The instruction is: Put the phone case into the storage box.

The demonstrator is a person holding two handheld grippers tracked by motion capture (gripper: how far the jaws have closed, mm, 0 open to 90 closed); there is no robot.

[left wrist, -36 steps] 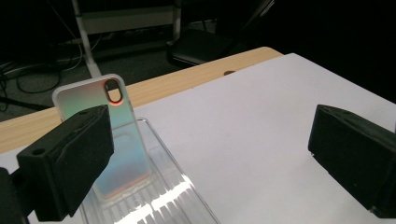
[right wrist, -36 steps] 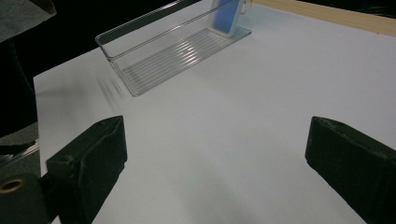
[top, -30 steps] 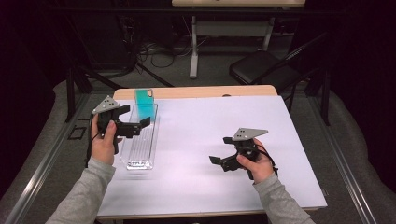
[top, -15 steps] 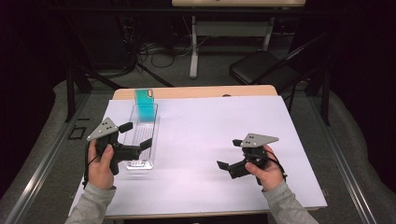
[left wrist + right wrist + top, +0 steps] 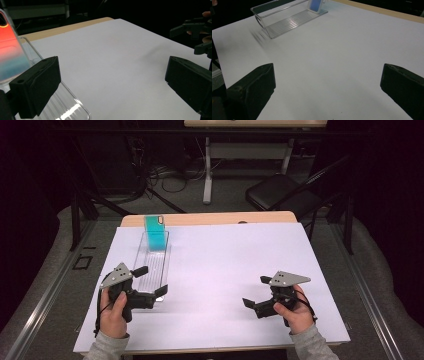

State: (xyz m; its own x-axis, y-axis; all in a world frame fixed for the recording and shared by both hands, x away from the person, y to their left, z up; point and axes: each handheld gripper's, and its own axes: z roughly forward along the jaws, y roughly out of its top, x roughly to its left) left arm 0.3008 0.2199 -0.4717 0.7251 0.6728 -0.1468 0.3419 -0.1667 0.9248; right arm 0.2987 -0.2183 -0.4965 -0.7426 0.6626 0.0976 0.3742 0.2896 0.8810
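A clear plastic tray (image 5: 150,270) lies lengthwise on the white sheet at the left. A teal phone (image 5: 156,234) stands upright against its far end. My left gripper (image 5: 151,280) is open at the tray's near end, and nothing sits between its jaws. In the left gripper view (image 5: 112,87) one jaw hangs over the tray's near corner (image 5: 75,105), and the phone (image 5: 10,55) glows orange and teal. My right gripper (image 5: 255,291) is at the near right, its jaws having just opened fully over bare sheet. In the right gripper view (image 5: 327,87) the tray (image 5: 284,17) and phone (image 5: 315,4) lie far off.
A white sheet (image 5: 230,260) covers the wooden table, whose far edge (image 5: 210,218) shows bare. A black chair (image 5: 280,195) and table legs with cables stand on the floor beyond. The other hand's gripper (image 5: 197,37) appears at the right edge of the left gripper view.
Both hands have drawn back toward the near edge of the table. The left gripper has come down from beside the middle of the tray to its near end. The right gripper has shifted right.
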